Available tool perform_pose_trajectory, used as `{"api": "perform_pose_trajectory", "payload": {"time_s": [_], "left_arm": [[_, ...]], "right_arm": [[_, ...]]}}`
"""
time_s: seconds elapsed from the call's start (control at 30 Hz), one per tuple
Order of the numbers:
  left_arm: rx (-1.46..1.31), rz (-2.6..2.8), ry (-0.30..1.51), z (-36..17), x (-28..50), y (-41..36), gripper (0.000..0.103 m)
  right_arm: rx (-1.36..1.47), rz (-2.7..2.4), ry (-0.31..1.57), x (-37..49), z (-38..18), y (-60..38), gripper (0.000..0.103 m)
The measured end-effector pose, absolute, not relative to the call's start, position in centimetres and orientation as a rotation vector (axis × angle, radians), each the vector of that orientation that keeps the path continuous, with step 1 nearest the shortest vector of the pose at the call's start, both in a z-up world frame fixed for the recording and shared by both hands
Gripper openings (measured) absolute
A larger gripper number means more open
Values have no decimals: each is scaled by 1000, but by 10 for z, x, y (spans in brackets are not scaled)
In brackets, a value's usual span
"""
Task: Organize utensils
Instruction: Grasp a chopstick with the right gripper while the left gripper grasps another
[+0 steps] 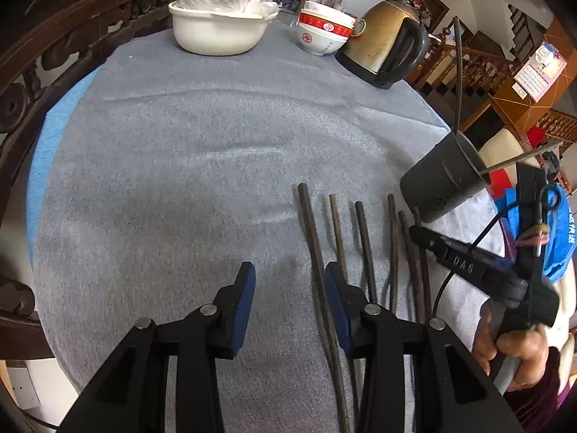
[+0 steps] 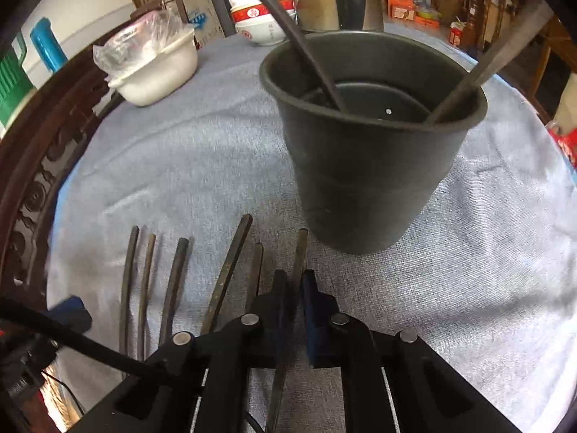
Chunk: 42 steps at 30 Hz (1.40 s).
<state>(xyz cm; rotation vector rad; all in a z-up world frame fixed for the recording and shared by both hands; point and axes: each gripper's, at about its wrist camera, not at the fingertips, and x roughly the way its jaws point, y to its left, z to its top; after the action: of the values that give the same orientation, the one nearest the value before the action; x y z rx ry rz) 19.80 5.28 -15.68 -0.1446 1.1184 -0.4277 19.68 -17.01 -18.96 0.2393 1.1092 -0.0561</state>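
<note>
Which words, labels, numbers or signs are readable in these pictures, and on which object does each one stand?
"DAS", raised letters, uncertain: on the right gripper.
Red emblems and small writing on the bowls: too small to read.
Wall calendar: too small.
White characters on blue fabric: cut off, unreadable.

My fingers (image 1: 245,299) are black with dark blue pads. The cloth (image 1: 180,144) on the table is grey and a bit fuzzy. The chopsticks (image 1: 364,245) are dark brown. The cup (image 2: 368,166) is dark grey. One big bowl (image 1: 220,30) is cream-white. The small bowls (image 1: 324,30) are white with red bands. The kettle (image 1: 386,41) is gold and black.
</note>
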Motion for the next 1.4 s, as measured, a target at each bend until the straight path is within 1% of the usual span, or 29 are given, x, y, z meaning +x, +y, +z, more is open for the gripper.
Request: {"api": "perform_pose_trajectory", "payload": {"time_s": [0.2, 0.6, 0.8, 0.83, 0.87, 0.9, 0.97, 1.13, 1.27, 1.4], "left_arm": [[-165, -463, 1161, -156, 220, 46, 41], [-70, -424, 1336, -179, 267, 12, 41], [-78, -415, 1354, -181, 275, 3, 40], [-78, -414, 1354, -182, 276, 1, 36], [-77, -414, 1354, -182, 277, 0, 26], [-76, -411, 1354, -183, 278, -2, 22], [-93, -416, 1358, -184, 280, -1, 10], [-132, -419, 1332, -176, 275, 4, 9], [-124, -420, 1235, -144, 255, 9, 8], [-110, -458, 1120, -98, 227, 8, 7]], "right_arm": [[241, -55, 1122, 195, -191, -171, 11], [292, -26, 1176, 206, -191, -189, 10], [250, -26, 1173, 210, -191, -181, 9], [242, -26, 1171, 210, -190, -180, 8], [238, -24, 1166, 210, -190, -177, 8], [236, -22, 1161, 209, -191, -176, 7], [262, -11, 1152, 207, -190, -177, 6], [282, 38, 1072, 193, -169, -177, 6], [315, 72, 967, 178, -138, -186, 6], [350, 111, 853, 162, -104, -196, 6]]}}
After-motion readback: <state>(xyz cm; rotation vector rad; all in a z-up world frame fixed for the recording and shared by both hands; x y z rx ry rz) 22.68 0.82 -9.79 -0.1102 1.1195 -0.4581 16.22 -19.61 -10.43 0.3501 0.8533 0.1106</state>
